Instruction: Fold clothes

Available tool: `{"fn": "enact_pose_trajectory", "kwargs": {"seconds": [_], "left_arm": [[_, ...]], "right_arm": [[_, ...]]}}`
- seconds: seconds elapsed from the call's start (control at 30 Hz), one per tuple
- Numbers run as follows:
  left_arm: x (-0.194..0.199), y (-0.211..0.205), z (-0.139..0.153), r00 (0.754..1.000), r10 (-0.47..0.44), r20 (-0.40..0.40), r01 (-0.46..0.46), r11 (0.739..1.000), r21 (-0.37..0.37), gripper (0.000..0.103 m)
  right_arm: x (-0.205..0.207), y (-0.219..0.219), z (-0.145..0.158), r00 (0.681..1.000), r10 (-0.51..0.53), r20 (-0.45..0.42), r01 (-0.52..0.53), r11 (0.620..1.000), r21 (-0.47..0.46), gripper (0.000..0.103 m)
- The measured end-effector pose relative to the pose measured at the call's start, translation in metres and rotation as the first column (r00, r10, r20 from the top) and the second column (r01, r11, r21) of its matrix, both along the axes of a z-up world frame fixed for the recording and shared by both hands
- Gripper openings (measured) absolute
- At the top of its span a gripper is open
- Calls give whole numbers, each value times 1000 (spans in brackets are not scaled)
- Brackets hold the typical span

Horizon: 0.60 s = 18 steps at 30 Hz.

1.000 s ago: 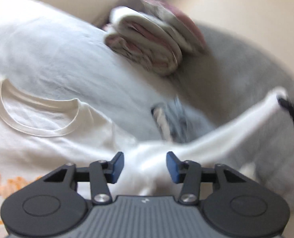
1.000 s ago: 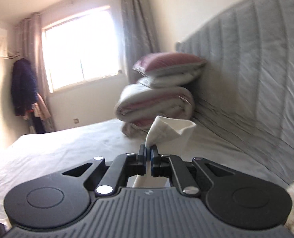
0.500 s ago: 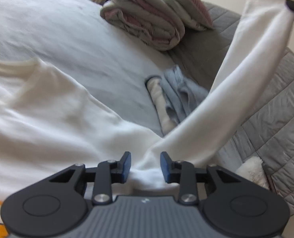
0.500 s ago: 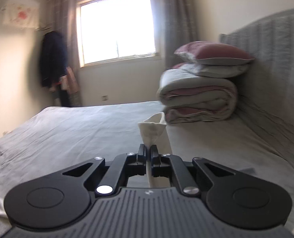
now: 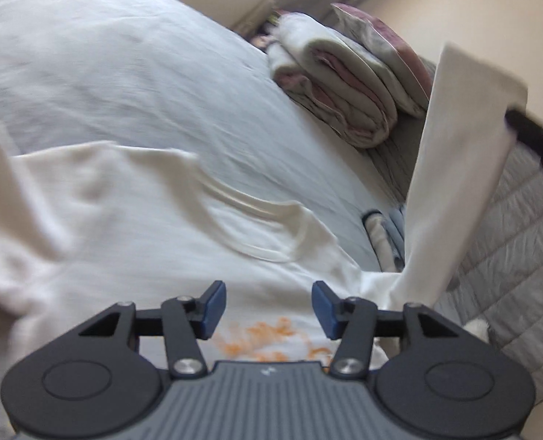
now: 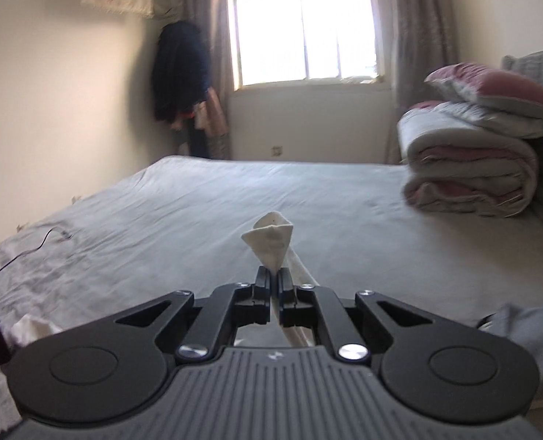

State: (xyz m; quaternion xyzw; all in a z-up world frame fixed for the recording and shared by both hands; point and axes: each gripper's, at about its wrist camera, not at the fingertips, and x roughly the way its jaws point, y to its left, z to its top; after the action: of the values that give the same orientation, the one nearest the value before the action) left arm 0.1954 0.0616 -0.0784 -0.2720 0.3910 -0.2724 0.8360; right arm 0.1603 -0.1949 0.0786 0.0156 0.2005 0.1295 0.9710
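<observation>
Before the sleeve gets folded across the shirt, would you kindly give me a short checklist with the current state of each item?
1. Right gripper shut on the sleeve: ok.
2. Sleeve lifted clear of the bed, seen in the left wrist view: ok.
3. Left gripper free of fabric: ok; its fingers are opening with nothing pinched between them.
4. White shirt lying flat: not ok; wrinkled near the collar.
5. Other sleeve already folded: cannot tell.
6. Folded quilt clear of the shirt: ok.
</observation>
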Motion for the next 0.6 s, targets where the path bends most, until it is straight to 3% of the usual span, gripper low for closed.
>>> {"fn": "enact_pose_trajectory", "kwargs": {"seconds": [0.17,0.3,0.4,0.5,0.6], "left_arm": [[3,43,-18,998,14,-68,-26,984,-176,55],[3,63,-34,992,43,-116,-80,938,-338,56],[4,69,-46,988,50,-147,-110,893,-436,63],[4,71,-50,987,53,-154,-122,865,-487,66],[6,69,-50,987,60,-151,-129,855,-503,67]], "right_arm": [[10,40,-35,996,45,-82,-45,999,6,5],[11,65,-68,986,68,-155,-63,997,39,5],[7,77,-89,975,93,-200,-81,994,66,5],[3,82,-107,965,112,-237,-96,992,80,5],[-1,85,-122,954,129,-271,-108,990,92,5]]}}
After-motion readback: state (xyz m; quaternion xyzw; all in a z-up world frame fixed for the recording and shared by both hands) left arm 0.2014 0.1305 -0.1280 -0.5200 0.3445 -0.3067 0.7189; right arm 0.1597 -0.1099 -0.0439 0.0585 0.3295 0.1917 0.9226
